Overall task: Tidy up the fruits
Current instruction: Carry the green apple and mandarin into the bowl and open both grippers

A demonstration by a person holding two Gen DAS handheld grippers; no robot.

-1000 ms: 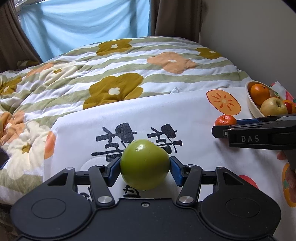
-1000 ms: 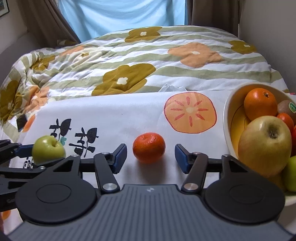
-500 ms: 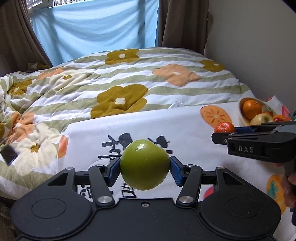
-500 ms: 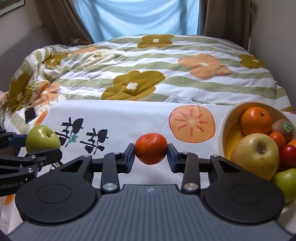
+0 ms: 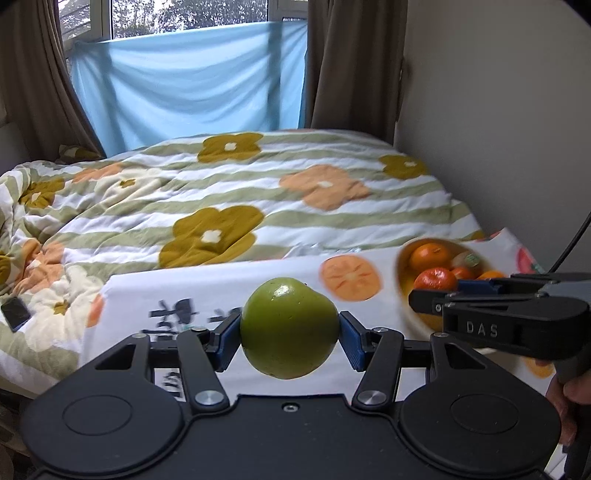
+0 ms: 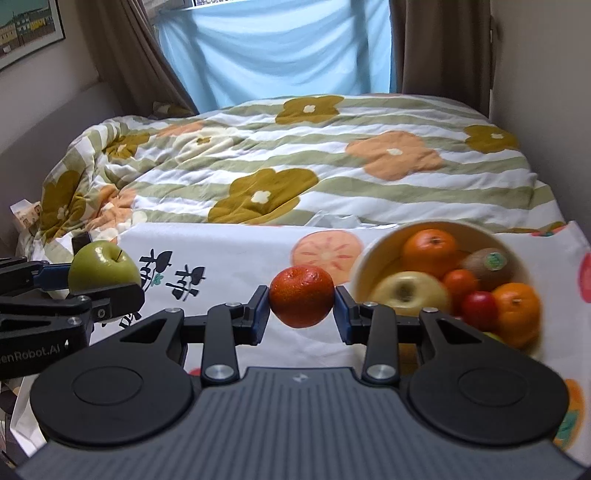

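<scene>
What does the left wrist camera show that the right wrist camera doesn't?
Only the left wrist view: window panes above the blue sheet and a dark phone lying on the quilt.
Only the right wrist view: a framed picture on the wall, and the bowl's yellow apple and kiwi.
Both: the left gripper shut on the green apple, the right gripper shut on the mandarin, and the bowl.

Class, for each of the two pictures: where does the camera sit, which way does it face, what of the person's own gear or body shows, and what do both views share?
Left wrist: sits behind the left gripper, facing the bed; green apple clamped; right gripper and a hand at right.
Right wrist: sits behind the right gripper, facing the bed; mandarin clamped; left gripper at left.
Shared: both fruits, fruit bowl, printed cloth, quilt.
</scene>
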